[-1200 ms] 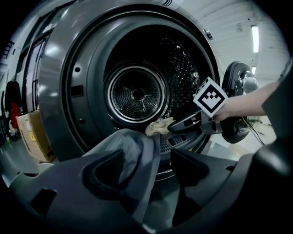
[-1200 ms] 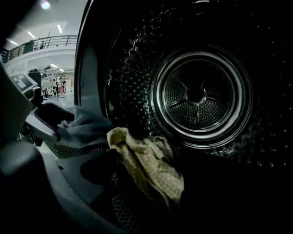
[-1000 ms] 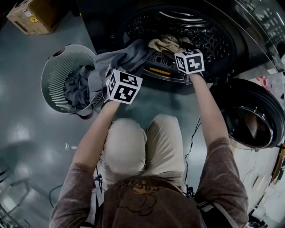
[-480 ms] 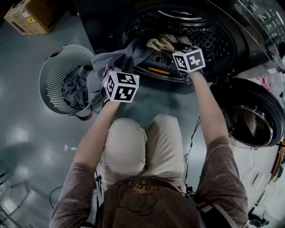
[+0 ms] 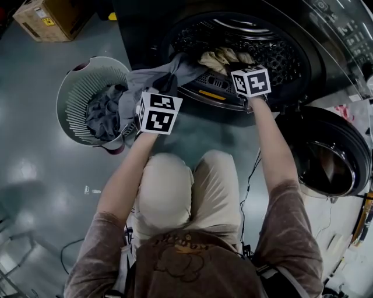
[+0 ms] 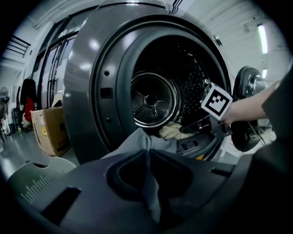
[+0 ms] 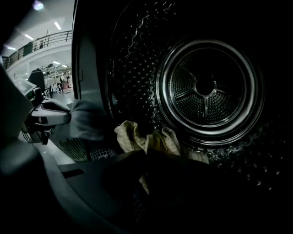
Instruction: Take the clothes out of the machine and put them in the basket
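**Shiny grey floor, a few things standing on it**

The glossy grey floor (image 5: 41, 169) carries a round slatted basket (image 5: 73, 107), just beside the dark machine (image 5: 145, 35). A cardboard box (image 5: 41, 17) sits well apart in the far corner. A thin cable (image 5: 252, 174) trails nearer, along with a small pale scrap (image 5: 90, 190), perhaps litter.

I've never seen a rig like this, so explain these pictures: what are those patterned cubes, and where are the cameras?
A person crouches at an open laundry machine with a gripper in each hand; the cubes belong to those. One picture looks down from the head, two ride on the grippers. The left gripper has just been closing on a grey garment reaching from the drum to the floor basket; the right gripper pinches a beige cloth inside the drum.
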Tool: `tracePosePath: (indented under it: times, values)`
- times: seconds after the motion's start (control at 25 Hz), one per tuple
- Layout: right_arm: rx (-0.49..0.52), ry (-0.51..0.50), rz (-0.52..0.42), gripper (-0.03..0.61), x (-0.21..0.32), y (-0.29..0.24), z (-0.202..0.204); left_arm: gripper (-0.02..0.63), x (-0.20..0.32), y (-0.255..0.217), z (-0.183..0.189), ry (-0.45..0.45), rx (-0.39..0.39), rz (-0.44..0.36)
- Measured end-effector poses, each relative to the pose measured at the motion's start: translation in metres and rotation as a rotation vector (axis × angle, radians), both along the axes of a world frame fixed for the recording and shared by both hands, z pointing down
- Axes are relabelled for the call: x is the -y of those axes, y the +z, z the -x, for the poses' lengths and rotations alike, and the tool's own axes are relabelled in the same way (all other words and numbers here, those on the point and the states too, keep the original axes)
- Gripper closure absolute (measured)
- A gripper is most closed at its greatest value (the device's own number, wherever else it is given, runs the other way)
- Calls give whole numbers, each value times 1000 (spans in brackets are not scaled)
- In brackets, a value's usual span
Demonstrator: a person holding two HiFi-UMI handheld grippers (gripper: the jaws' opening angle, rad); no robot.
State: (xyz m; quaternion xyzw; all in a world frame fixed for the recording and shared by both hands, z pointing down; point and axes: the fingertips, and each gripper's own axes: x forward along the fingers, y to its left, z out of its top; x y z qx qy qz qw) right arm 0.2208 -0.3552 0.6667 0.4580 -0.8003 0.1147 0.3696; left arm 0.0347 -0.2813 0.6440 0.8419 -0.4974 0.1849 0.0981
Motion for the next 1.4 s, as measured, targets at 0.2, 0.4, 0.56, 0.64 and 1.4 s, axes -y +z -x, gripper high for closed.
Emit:
tracePosePath:
  times: [0.2, 0.4, 0.56, 0.64, 1.4]
  values:
    - [103, 44, -117, 557, -10, -41, 1, 577, -12, -35, 20, -41, -61, -35]
    - [205, 0, -200, 557, -28, -86, 26, 577, -26, -60, 50, -119, -85, -69]
    - [278, -55, -265, 558, -48, -124, 51, 577, -39, -77, 70, -176, -93, -87]
    - [318, -89, -288, 558, -60, -142, 66, 577, -48, -84, 83, -208, -88, -96]
    - [622, -399, -278, 558, -126, -224, 255, 362, -97, -65, 252, -582, 57, 24]
